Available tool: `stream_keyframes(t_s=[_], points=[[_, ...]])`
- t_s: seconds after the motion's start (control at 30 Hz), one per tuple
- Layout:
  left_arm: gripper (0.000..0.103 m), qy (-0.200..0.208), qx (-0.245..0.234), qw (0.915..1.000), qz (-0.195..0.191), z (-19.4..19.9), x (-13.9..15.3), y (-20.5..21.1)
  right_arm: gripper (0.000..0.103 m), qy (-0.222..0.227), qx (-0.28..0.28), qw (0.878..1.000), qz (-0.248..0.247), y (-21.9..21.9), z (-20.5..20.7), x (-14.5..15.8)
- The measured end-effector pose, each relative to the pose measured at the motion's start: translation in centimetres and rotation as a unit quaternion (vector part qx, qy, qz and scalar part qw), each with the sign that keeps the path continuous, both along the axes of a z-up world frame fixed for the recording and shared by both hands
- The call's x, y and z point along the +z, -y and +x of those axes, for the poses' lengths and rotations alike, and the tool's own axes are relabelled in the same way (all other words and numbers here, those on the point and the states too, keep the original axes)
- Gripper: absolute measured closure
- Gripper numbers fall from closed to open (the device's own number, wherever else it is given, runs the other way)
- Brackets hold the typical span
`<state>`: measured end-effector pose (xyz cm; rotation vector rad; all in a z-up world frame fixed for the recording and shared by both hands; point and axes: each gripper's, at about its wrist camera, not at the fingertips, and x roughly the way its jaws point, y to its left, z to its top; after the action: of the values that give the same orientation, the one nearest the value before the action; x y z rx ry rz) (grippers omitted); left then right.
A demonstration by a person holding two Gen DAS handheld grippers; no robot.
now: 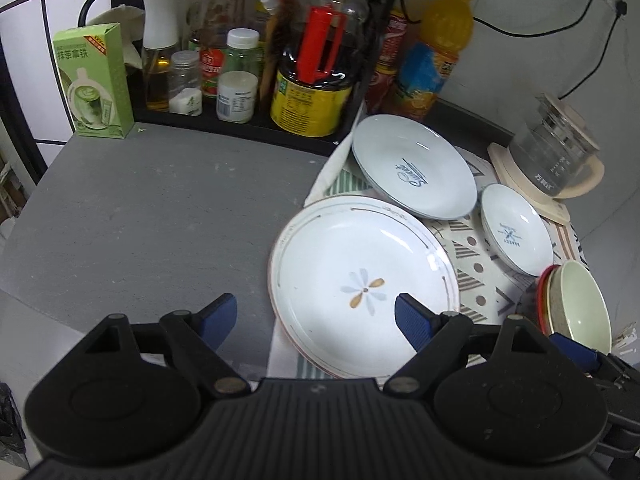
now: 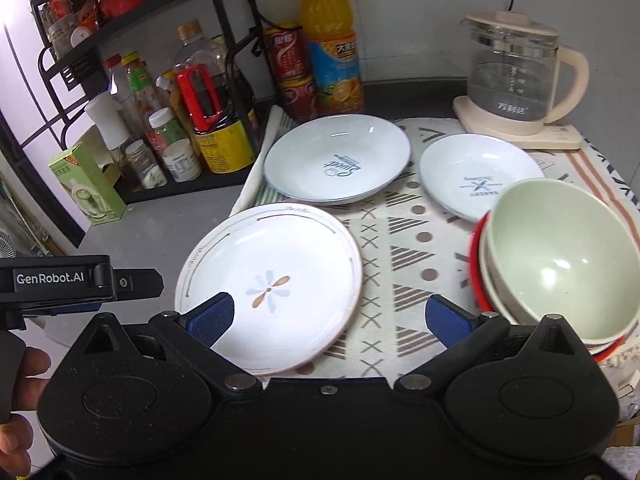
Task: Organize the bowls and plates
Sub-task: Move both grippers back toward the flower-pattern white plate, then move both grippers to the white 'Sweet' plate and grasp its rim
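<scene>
A glass kettle (image 2: 516,80) stood on its base at two o'clock. An orange juice bottle (image 2: 330,40) stood at twelve, beside red cans (image 2: 290,68). A green carton (image 2: 86,184) sat at nine.

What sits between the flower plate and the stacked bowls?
Only bare patterned cloth. In the right wrist view, nothing stands on the stretch from the flower plate to the stacked bowls; the right tool's right blue pad hangs over its near part.

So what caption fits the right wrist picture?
Open right gripper above the flower plate, beside stacked bowls.
</scene>
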<state>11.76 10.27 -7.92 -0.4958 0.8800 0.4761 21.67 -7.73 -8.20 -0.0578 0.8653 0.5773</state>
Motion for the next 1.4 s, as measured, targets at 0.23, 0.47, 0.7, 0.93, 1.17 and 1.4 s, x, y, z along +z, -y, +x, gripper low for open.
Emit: stream_keyframes(t_s=[0.23, 0.47, 0.7, 0.93, 1.17, 1.4], points=[[0.019, 0.003, -0.001, 1.0000, -0.006, 0.8, 0.0, -1.8, 0.000, -0.010, 0.007, 1.000, 0.004, -1.7, 0.5, 0.3], [0.019, 0.013, -0.003, 0.9994, -0.033, 2.6, -0.5, -3.6, 0.000, -0.023, -0.010, 1.000, 0.003, -2.4, 2.1, 0.0], [0.019, 0.022, 0.002, 0.9984, -0.053, 7.2, -1.0, -4.9, 0.006, -0.024, -0.045, 0.999, 0.011, -2.8, 6.0, -0.2], [0.022, 0.030, -0.002, 0.9971, -0.069, 11.6, -1.5, -6.8, 0.022, -0.061, -0.113, 0.990, 0.059, -3.2, 10.6, -1.9], [0.030, 0.038, -0.021, 0.9945, -0.096, 15.6, -3.2, -8.0, 0.030, -0.103, -0.153, 0.979, 0.085, -3.2, 13.3, -4.6], [0.044, 0.034, -0.024, 0.9928, -0.112, 18.7, -5.4, -8.4, 0.046, -0.145, -0.174, 0.969, 0.100, -3.1, 15.7, -7.5]])
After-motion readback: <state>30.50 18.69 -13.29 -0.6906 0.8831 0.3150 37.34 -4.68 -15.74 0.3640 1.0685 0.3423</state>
